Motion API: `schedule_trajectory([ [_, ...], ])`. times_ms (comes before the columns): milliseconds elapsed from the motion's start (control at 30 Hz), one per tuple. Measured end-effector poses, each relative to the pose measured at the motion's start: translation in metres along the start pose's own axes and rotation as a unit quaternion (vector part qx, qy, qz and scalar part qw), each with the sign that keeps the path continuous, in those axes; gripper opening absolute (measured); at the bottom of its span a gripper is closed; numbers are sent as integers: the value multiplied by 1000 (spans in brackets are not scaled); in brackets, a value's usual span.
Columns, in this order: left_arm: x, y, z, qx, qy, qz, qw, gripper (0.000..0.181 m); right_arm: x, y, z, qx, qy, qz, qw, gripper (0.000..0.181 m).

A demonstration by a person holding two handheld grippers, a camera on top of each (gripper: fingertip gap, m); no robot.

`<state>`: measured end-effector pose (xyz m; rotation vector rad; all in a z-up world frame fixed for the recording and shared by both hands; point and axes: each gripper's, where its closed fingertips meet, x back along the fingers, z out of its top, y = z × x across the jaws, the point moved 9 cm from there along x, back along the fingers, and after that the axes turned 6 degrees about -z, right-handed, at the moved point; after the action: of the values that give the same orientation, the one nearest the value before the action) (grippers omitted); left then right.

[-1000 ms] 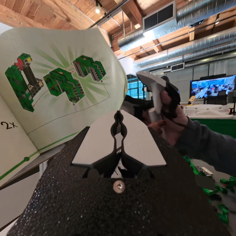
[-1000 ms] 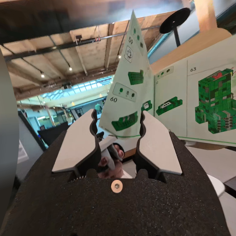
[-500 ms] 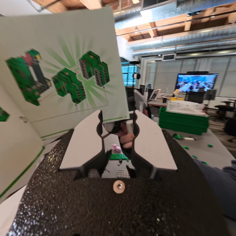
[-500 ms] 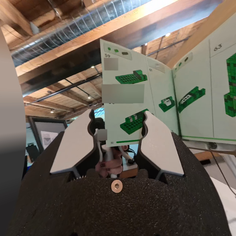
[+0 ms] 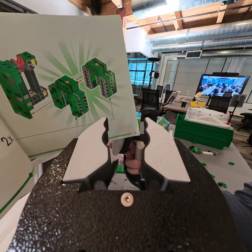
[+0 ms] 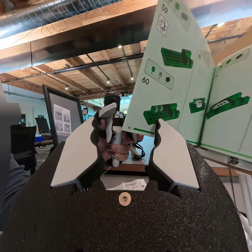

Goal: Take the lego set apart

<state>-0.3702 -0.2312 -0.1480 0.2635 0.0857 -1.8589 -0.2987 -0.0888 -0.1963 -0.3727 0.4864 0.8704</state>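
Green-printed instruction booklet (image 5: 65, 76) page stands between both grippers' spread, empty fingers (image 5: 87, 151); printing blurred.

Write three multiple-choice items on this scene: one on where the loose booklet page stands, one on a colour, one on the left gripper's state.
1. The booklet page has its lower corner where?
A. between the left gripper's fingers
B. flat on the table
C. inside the bin

2. The bin on the table is:
A. yellow
B. green
C. red

3. The left gripper is:
A. shut on a brick
B. shut, nothing held
C. open

Answers: A, the corner dips into the gap; B, its walls are green; C, a wide gap separates the fingers.
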Motion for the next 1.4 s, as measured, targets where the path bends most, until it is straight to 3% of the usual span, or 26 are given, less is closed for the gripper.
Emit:
schedule_trajectory([
  [300,-4,4,4,-11,-4,8,1000,40,-7,-6,-7,10,-20,28,999,78],
  [533,-4,5,2,-7,3,-27,1000,6,-8,-5,-8,6,-20,33,999,74],
  [900,-4,1,-1,37,3,-64,997,0,-1,-2,-3,27,-13,2,1000,60],
  [1233,-10,-2,-6,51,-9,-63,997,0,7,4,3,56,-14,-53,997,35],
  [1400,-9,-2,-5,48,-12,-60,997,0,6,3,1,67,-30,-53,996,40],
])
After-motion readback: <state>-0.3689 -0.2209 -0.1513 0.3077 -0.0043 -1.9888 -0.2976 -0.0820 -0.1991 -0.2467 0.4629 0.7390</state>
